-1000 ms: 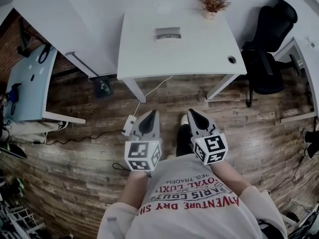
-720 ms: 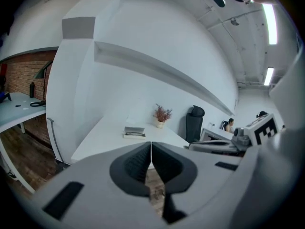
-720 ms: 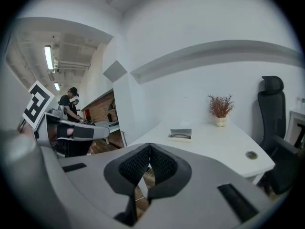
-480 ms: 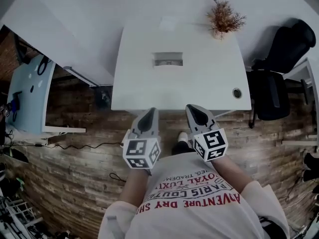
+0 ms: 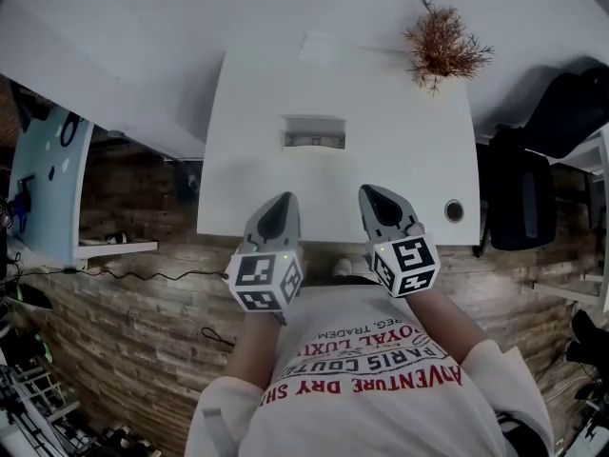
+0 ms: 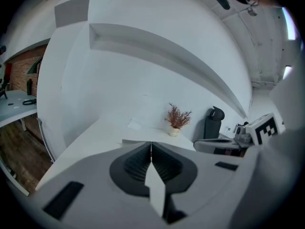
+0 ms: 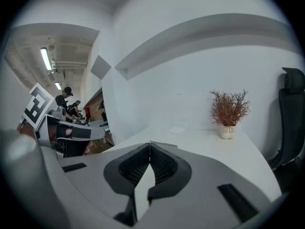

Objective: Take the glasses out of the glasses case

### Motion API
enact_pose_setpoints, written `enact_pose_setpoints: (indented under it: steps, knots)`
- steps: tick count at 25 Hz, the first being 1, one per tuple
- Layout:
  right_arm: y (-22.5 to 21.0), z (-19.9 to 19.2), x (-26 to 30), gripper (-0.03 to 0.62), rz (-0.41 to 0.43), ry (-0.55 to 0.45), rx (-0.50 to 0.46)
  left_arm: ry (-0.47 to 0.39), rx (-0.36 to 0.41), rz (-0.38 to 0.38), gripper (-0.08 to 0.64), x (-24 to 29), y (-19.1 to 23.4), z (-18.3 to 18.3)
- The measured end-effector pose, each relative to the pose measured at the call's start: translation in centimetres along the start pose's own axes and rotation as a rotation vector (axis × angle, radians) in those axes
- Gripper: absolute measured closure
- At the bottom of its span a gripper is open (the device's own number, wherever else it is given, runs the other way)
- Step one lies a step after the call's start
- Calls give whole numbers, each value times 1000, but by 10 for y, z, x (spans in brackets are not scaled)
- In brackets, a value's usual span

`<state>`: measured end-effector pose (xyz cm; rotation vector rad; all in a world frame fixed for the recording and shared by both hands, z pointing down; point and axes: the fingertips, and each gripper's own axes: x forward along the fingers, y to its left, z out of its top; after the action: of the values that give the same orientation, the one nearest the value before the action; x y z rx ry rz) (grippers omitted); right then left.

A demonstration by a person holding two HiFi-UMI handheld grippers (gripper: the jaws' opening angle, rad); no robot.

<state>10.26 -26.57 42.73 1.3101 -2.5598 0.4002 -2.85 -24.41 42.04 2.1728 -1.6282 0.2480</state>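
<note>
Hovering over near edge of table (image 5: 238, 174), left claw (image 5: 282, 200), right claw (image 5: 374, 194) clenched empty, glasses case (image 5: 314, 133) beyond

Right tool (image 7: 149, 143) — jaws together, empty.

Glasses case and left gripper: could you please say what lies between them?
Nothing: between glasses case and left gripper the head view shows bare table.

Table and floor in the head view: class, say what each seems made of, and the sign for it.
Table: likely laminate or painted board, matte white; smooth, even, no grain.
Floor: wood or wood-look planks, brown; grain streaks and plank seams show.
</note>
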Motion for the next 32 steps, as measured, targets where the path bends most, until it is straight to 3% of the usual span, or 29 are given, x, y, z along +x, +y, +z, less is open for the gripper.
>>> enact_pose_setpoints:
  steps: [13,21,24,26,29,32]
  knots:
    - [-14,12,84,580,-9,67,0,68,-6,-76,551,86,42,22]
    - [-18,-15,154,577,-11,293,-82,188,-4,-165,551,123,59,9]
    - [-23,-25,175,561,-6,353,-137,221,-16,-172,551,132,70,2]
    - [-26,-32,188,449,12,390,-180,237,-30,-163,551,138,81,-3]
    - [-29,-41,204,449,59,440,-262,256,-44,-147,551,146,97,-8]
    - [-24,-56,215,448,163,513,-400,276,-60,-139,551,151,107,-15]
